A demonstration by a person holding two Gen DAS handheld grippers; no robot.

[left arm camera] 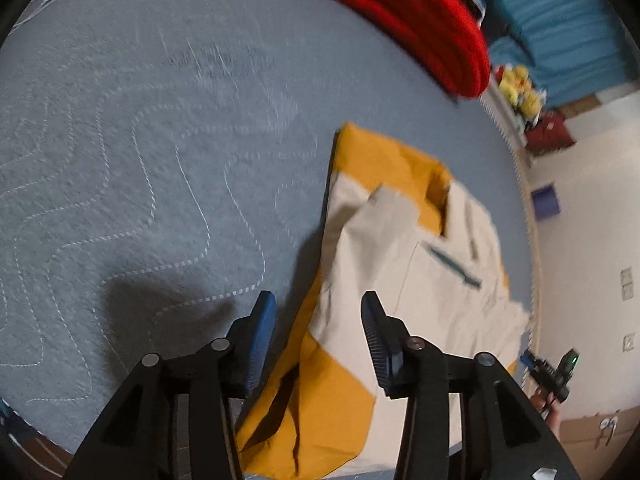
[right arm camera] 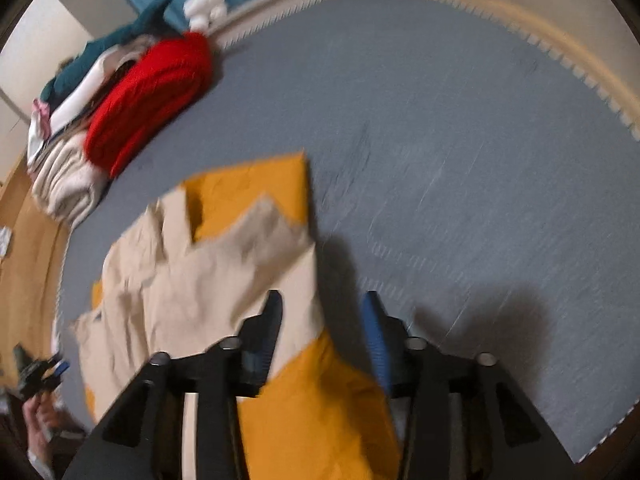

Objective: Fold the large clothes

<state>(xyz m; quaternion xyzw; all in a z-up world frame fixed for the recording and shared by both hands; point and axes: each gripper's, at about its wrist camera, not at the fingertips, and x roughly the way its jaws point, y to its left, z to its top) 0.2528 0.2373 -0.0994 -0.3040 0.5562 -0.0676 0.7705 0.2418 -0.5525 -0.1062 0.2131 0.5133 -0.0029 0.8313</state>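
Observation:
A large beige and mustard-yellow garment [left arm camera: 400, 264] lies partly folded on a blue-grey quilted bed cover [left arm camera: 140, 140]. My left gripper [left arm camera: 318, 320] is open above its near left edge, with nothing between the fingers. In the right wrist view the same garment [right arm camera: 224, 272] lies left of centre. My right gripper [right arm camera: 322, 320] is open above its near right edge, a mustard panel below the fingers. The right gripper also shows at the far right of the left wrist view [left arm camera: 552, 372], and the left gripper at the far left of the right wrist view [right arm camera: 38, 372].
A red folded blanket [left arm camera: 420, 20] sits on a pile of other folded textiles [right arm camera: 68, 176] at the far end of the bed. Yellow plush toys [left arm camera: 520, 88] and a teal curtain [left arm camera: 560, 28] are beyond it. The bed edge [right arm camera: 580, 64] curves along the right.

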